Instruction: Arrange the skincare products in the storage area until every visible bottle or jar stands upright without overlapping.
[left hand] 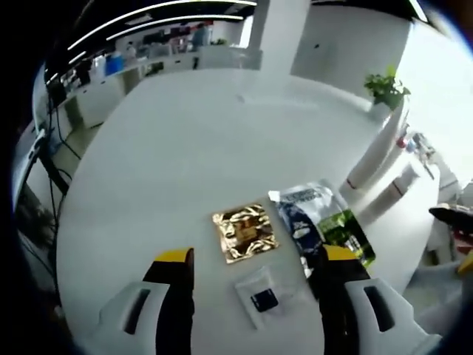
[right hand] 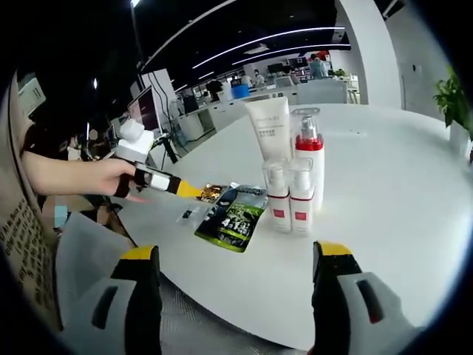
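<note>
Right gripper view: white-and-red skincare bottles (right hand: 292, 188) stand upright, clustered, on the round white table (right hand: 384, 192); right gripper (right hand: 236, 259) released, empty. Left gripper (left hand: 255, 259) hovers, likewise released, over flat gold sachet (left hand: 244, 233). Arranging seems nearly finished; next probably calls for checking bottle spacing.

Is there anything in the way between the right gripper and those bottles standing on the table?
Nothing visible blocks it. The right gripper is open, with bare white table between it and the upright bottles. The green sachet lies off to the left, beside that path.
</note>
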Action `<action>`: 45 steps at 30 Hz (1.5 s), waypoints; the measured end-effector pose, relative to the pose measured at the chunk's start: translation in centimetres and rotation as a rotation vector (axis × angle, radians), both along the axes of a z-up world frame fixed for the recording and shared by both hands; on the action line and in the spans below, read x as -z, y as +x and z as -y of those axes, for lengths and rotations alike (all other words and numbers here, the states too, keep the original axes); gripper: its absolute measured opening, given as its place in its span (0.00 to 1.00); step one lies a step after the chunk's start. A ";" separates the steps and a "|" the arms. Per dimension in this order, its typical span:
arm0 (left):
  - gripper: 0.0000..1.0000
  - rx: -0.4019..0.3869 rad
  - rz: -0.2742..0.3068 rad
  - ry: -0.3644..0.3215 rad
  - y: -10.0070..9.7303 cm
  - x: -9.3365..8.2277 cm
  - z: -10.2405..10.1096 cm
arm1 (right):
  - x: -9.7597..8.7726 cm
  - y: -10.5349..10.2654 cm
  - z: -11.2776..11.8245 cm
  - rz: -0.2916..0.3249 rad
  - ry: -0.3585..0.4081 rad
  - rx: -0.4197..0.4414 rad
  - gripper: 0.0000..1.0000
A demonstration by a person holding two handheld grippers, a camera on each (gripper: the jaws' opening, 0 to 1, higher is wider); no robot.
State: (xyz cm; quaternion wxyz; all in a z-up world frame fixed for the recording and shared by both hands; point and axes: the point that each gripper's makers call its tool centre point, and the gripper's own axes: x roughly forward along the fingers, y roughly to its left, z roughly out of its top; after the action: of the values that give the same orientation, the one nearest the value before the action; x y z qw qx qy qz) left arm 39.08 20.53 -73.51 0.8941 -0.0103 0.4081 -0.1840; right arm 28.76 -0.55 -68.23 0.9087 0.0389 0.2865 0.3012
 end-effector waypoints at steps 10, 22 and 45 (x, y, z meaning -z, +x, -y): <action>0.77 0.059 0.034 -0.005 -1.8 -0.9 -0.6 | 0.1 -0.2 -0.3 0.004 -0.019 -0.025 0.86; 0.86 0.148 0.064 -0.024 -5.2 -1.8 -0.8 | -0.1 -0.3 -0.5 0.012 -0.012 -0.029 0.86; 0.97 0.241 0.133 -0.089 -9.5 -3.3 -1.9 | -0.6 -0.8 -1.1 0.027 -0.032 -0.066 0.94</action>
State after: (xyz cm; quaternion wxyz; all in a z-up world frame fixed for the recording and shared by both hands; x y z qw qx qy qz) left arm 29.57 22.42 -70.17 0.8892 0.0112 0.3376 -0.3085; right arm 27.99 0.51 -67.63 0.9025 0.0110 0.2803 0.3268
